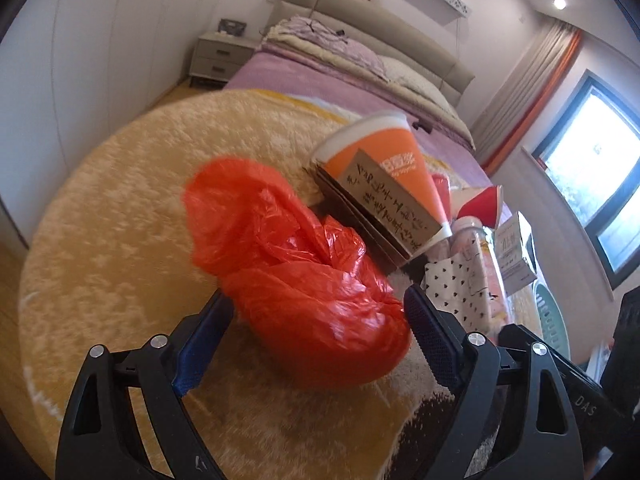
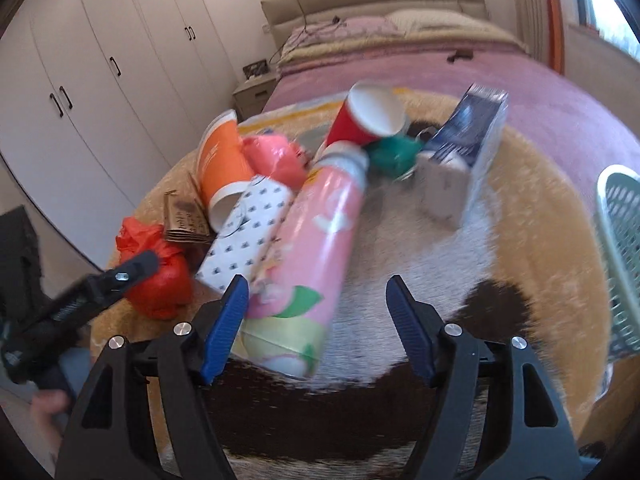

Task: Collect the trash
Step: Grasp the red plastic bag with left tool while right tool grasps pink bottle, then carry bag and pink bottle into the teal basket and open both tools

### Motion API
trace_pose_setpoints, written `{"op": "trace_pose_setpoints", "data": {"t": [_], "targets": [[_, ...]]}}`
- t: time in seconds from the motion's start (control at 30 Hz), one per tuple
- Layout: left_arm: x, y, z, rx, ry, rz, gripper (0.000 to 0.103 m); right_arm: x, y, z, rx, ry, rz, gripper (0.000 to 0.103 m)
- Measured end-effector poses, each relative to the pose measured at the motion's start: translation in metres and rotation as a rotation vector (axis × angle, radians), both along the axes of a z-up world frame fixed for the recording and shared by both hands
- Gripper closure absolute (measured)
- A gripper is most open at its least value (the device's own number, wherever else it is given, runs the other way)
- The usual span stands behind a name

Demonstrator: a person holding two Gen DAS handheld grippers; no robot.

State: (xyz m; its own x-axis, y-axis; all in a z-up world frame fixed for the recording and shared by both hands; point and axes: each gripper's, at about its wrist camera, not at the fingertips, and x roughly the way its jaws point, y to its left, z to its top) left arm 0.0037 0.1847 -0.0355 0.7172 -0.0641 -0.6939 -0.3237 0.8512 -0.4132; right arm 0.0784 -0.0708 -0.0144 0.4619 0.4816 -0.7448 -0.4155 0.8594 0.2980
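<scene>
A crumpled red plastic bag (image 1: 304,276) lies on a fluffy round blanket; my left gripper (image 1: 316,312) is open with its blue pads on either side of the bag. The bag also shows in the right wrist view (image 2: 156,272), with the left gripper (image 2: 100,284) beside it. My right gripper (image 2: 316,300) is open, and the lower end of a pink bottle (image 2: 316,248) lies between its fingers, close to the left one. An orange paper cup (image 1: 388,164) lies on folded brown paper (image 1: 384,212) behind the bag.
More trash lies in a pile: a red cup (image 2: 360,116), a green wad (image 2: 392,156), a blue-and-white box (image 2: 468,148), dotted white wrapping (image 2: 248,232), a pink bag (image 2: 272,156). A green mesh basket (image 2: 620,256) stands at the right. All sits on a bed (image 2: 520,92).
</scene>
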Motion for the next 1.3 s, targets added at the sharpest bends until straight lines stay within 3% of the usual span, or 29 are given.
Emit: {"op": "trace_pose_setpoints", "data": {"t": [0.27, 0.33, 0.43, 0.67, 0.9, 1.13, 1.3], "targets": [[-0.004, -0.008, 0.001, 0.010, -0.023, -0.084, 0.051, 0.029, 0.021, -0.019, -0.002, 0.132, -0.025, 0.037], [-0.012, -0.009, 0.005, 0.021, -0.038, -0.098, 0.055, 0.027, 0.020, -0.016, 0.018, 0.121, -0.008, 0.052], [-0.028, -0.008, 0.014, 0.039, -0.069, -0.096, 0.059, 0.016, 0.013, -0.010, -0.005, 0.082, 0.004, 0.054], [-0.048, -0.022, 0.052, 0.047, -0.190, -0.123, 0.060, -0.019, -0.020, 0.009, 0.022, 0.007, 0.037, 0.056], [-0.035, -0.080, 0.088, 0.093, -0.265, -0.229, 0.060, -0.037, -0.071, 0.031, 0.075, -0.053, -0.003, 0.056], [0.002, -0.153, 0.098, 0.092, -0.294, -0.399, 0.060, -0.039, -0.157, 0.060, 0.089, -0.170, -0.185, 0.056], [0.046, -0.224, 0.092, 0.063, -0.284, -0.563, 0.060, -0.021, -0.235, 0.059, 0.103, -0.172, -0.348, 0.056]]}}
